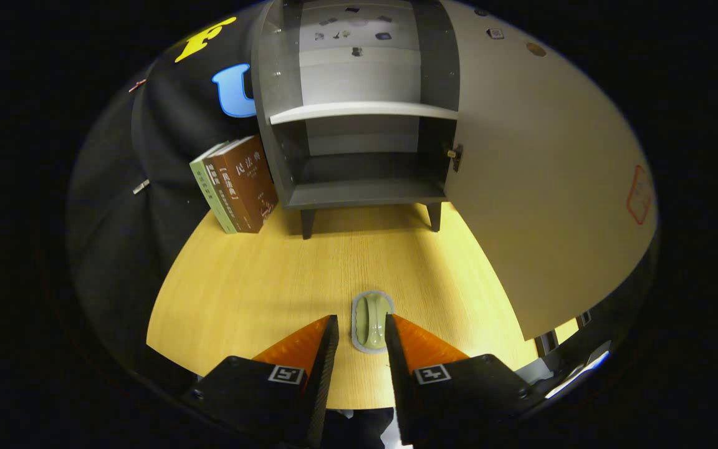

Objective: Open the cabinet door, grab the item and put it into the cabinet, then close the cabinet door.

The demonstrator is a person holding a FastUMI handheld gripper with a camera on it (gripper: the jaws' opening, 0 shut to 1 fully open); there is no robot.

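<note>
A grey cabinet point(359, 187) stands on short legs at the far side of the wooden table point(259, 280). Its door point(540, 187) is swung wide open to the right, and the lower compartment and the shelf point(362, 111) above it are bare. A small pale green oblong item point(370, 321) with a grey rim lies flat on the table between my fingertips. My gripper point(362, 319) is open around it: the right finger overlaps the item's edge, while a gap of table shows on the left finger's side.
Two books point(237, 184), one brown and one green, lean against the cabinet's left wall. The open door reaches forward along the table's right side. Black cloth borders the table on the left.
</note>
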